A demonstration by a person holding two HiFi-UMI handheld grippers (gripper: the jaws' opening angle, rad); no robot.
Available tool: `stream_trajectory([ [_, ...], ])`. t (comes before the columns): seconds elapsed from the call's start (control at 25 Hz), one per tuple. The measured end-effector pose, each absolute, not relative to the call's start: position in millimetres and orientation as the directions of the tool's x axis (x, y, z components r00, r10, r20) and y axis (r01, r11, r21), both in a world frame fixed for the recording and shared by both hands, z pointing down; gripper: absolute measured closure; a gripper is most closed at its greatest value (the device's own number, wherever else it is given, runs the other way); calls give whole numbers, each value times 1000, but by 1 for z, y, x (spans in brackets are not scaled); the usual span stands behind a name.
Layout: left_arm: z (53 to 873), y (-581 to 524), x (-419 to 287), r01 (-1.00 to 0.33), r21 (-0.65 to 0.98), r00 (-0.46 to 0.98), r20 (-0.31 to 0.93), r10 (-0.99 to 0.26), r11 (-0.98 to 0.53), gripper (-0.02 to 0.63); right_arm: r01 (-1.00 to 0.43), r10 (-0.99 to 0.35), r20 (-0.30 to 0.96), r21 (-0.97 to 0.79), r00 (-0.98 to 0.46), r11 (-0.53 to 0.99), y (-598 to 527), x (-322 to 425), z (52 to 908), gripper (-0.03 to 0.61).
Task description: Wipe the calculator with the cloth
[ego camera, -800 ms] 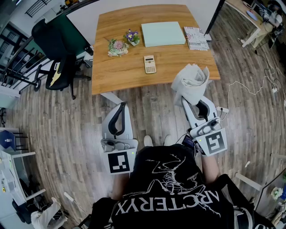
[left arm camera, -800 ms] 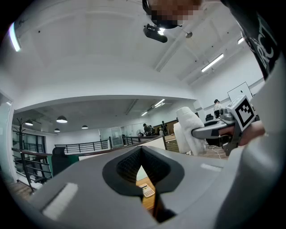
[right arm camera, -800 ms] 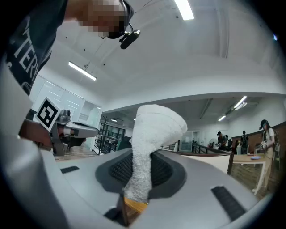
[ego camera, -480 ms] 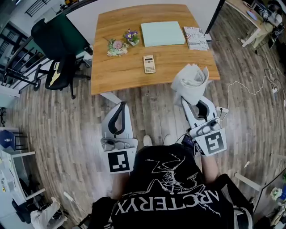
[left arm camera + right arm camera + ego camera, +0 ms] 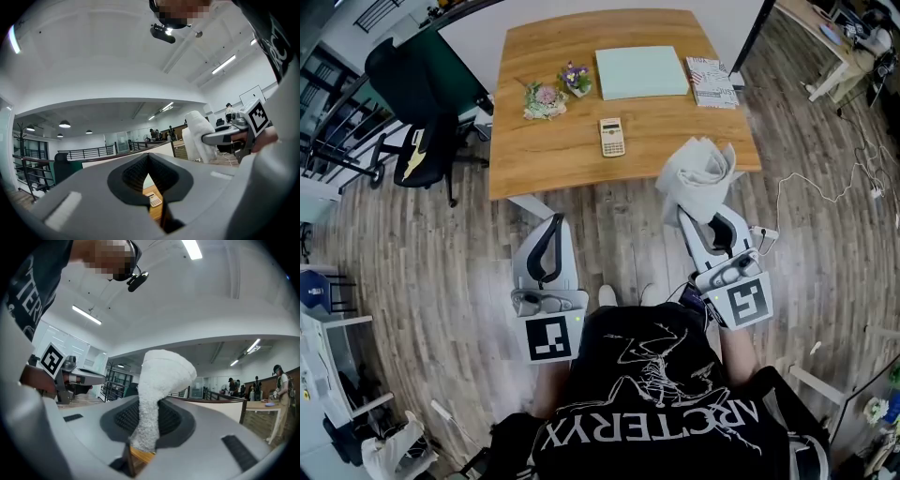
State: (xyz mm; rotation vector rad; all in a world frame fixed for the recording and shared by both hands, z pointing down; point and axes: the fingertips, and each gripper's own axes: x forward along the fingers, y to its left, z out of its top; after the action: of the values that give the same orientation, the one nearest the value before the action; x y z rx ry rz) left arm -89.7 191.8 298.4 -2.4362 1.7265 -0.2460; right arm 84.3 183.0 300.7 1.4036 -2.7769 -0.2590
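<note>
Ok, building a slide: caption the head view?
Right gripper holds the cloth short of the calculator on the desk; left gripper empty.

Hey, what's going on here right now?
A person stands at a wooden table with a gripper in each hand. The right gripper is shut on a white cloth, held near the table's front edge. The left gripper is shut and empty. The calculator lies on the table, not yet touched.

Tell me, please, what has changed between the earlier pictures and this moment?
Very little. The right gripper, shut on the cloth, has drifted slightly to the left, carrying the cloth along. Nothing was taken hold of or let go. The left gripper, the calculator and the table stayed as they were.
</note>
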Motion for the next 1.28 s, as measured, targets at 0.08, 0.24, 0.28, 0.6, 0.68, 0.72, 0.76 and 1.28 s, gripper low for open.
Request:
stream_trajectory([
  [0.08, 299, 188, -86, -922, -212, 320, 55, -946, -325, 604, -797, -800, -54, 154, -597, 584, 179, 89, 302, 489],
  [0.24, 300, 181, -75, -929, -207, 302, 53, -952, -306, 604, -793, -797, -58, 168, -601, 586, 172, 100, 301, 488],
  [0.28, 300, 181, -72, -931, -207, 296, 54, -954, -301, 604, -788, -793, -58, 172, -607, 591, 170, 103, 301, 488],
  [0.6, 310, 173, -53, -944, -201, 254, 67, -965, -262, 604, -764, -769, -52, 177, -637, 620, 155, 122, 306, 488],
  [0.68, 314, 164, -51, -944, -200, 251, 77, -965, -262, 604, -760, -766, -43, 169, -642, 627, 145, 123, 311, 488],
  [0.72, 316, 159, -52, -944, -201, 250, 79, -965, -261, 604, -758, -764, -38, 166, -644, 631, 139, 122, 314, 488],
  [0.76, 317, 152, -53, -944, -202, 249, 79, -965, -260, 604, -756, -762, -34, 164, -647, 634, 133, 121, 317, 488],
  [1.28, 316, -36, -109, -923, -196, 324, 75, -943, -332, 604, -796, -805, -42, 184, -592, 577, -41, 62, 306, 488],
])
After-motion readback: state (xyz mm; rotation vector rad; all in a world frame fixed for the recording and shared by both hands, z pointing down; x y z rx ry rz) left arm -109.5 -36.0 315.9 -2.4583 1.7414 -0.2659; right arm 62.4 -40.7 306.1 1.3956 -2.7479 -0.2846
